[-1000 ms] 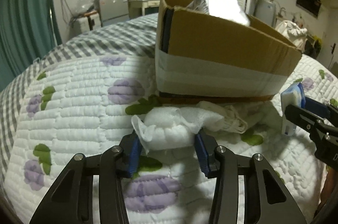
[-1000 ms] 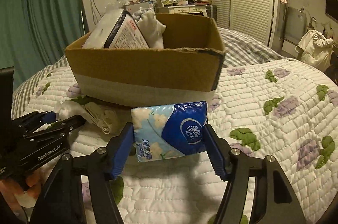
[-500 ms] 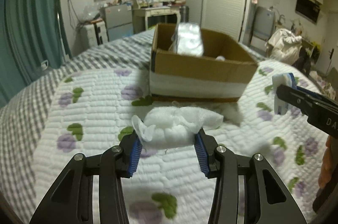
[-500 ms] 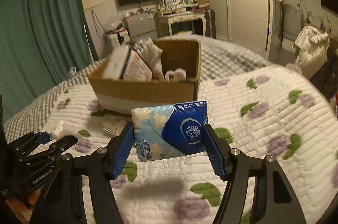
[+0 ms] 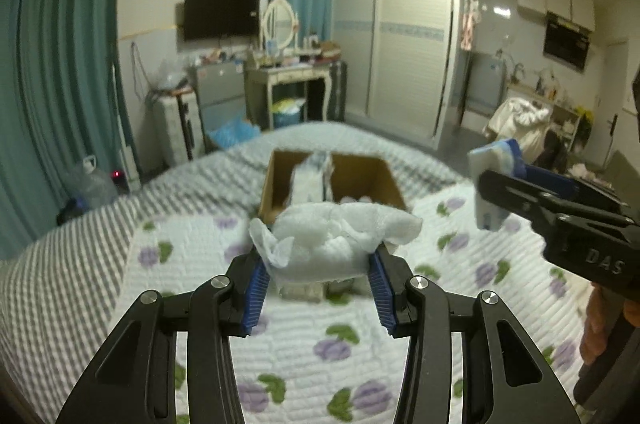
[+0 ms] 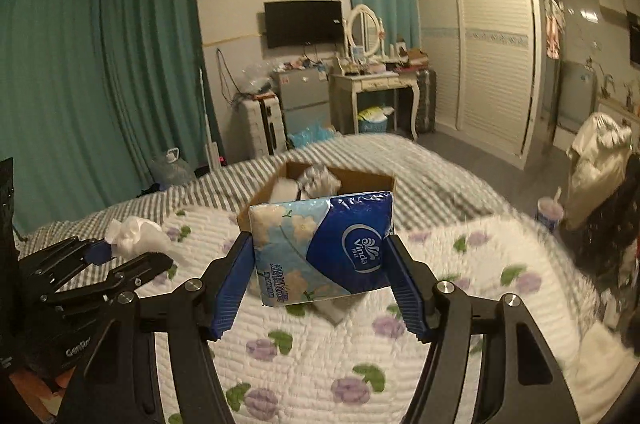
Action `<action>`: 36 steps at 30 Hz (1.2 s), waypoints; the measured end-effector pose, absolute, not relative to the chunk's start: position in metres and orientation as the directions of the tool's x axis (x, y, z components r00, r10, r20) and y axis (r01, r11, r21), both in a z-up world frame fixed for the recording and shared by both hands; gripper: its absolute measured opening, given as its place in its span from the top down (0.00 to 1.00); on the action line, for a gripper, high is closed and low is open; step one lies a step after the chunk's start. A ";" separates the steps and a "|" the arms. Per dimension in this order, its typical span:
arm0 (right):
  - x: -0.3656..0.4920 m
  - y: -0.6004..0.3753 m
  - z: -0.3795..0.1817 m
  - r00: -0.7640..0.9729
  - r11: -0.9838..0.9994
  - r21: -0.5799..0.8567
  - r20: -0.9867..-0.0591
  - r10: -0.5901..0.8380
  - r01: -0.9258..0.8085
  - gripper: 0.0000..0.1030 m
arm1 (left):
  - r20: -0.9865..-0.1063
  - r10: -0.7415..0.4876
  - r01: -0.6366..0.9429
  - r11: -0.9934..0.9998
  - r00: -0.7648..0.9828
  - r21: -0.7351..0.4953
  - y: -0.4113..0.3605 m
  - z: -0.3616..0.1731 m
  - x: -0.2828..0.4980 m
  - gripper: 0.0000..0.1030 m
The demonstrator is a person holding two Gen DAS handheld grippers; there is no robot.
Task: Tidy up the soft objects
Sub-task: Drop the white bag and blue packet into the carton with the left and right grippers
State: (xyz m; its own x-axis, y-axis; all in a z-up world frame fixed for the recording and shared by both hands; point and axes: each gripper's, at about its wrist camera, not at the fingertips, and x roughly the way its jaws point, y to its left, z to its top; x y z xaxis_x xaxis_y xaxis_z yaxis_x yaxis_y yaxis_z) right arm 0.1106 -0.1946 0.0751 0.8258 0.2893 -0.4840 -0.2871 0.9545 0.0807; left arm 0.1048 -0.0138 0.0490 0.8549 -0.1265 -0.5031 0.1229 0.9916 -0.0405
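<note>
The bed [image 5: 120, 284] with its flowered quilt fills the lower half. On it, at 12 o'clock from both tongs, sits the open cardboard box [image 6: 360, 182]. The right tongs [image 6: 320, 268] pinch a blue tissue pack [image 6: 332, 244]; the left tongs [image 5: 318, 266] pinch a crumpled white cloth [image 5: 332, 236], both held above the quilt.
</note>
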 end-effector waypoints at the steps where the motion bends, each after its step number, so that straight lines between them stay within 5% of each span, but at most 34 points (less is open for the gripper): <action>1: 0.116 -0.194 0.086 0.832 0.954 0.064 -0.476 0.286 -0.292 0.37 | -0.496 -0.127 0.125 0.991 0.859 -0.038 -0.016 0.053 0.109 0.57; 11: 0.205 -0.192 0.121 0.847 0.949 0.018 -0.445 0.289 -0.314 0.37 | -0.514 -0.129 0.126 0.991 0.848 -0.041 -0.040 0.047 0.205 0.57; 22: 0.346 -0.197 0.034 0.781 0.947 0.124 -0.539 0.315 -0.296 0.38 | -0.586 -0.102 0.136 0.991 0.804 0.013 -0.060 -0.023 0.298 0.57; 31: 0.382 -0.186 -0.014 0.727 0.935 0.144 -0.594 0.343 -0.323 0.39 | -0.574 -0.086 0.154 0.986 0.814 0.070 -0.076 -0.042 0.305 0.56; 34: 0.386 -0.184 -0.019 0.717 0.936 0.131 -0.611 0.335 -0.326 0.37 | -0.570 -0.091 0.149 0.987 0.817 0.055 -0.077 -0.040 0.303 0.49; 36: 0.386 -0.184 -0.019 0.710 0.935 0.140 -0.617 0.339 -0.325 0.28 | -0.572 -0.081 0.135 0.990 0.816 0.052 -0.078 -0.037 0.300 0.33</action>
